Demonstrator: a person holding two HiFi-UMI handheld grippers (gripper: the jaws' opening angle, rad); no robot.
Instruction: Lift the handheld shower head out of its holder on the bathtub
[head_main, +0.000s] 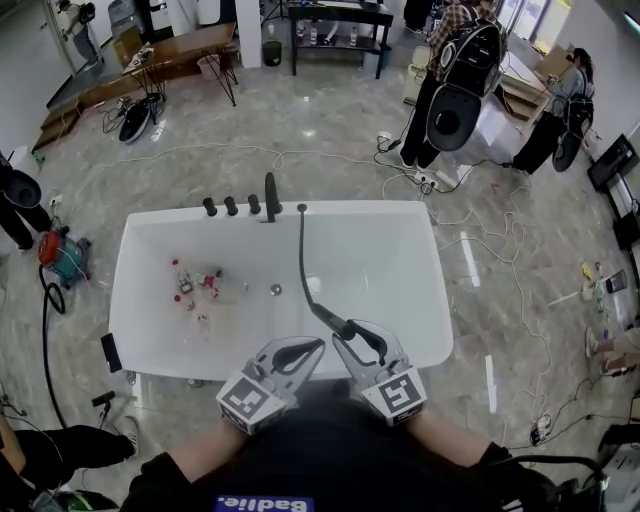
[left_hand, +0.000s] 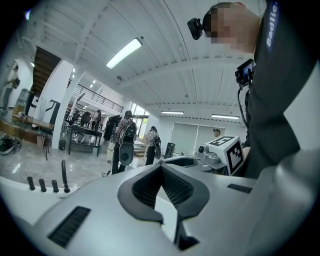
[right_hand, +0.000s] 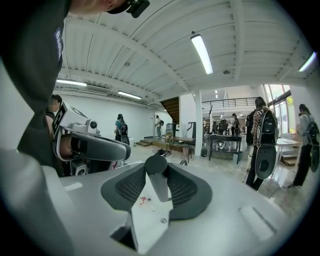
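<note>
The black handheld shower head is over the near side of the white bathtub, and my right gripper is shut on its handle. Its black hose runs back to the far rim beside the black taps and spout. In the right gripper view the dark handle is clamped between the ribbed pads of the right gripper. My left gripper hovers just left of it, shut with nothing in it. In the left gripper view the left gripper's tips meet, with nothing between them.
Small red and white items lie in the tub near the drain. Cables trail over the marble floor behind the tub. A red vacuum stands at the left. People with backpacks stand at the far right.
</note>
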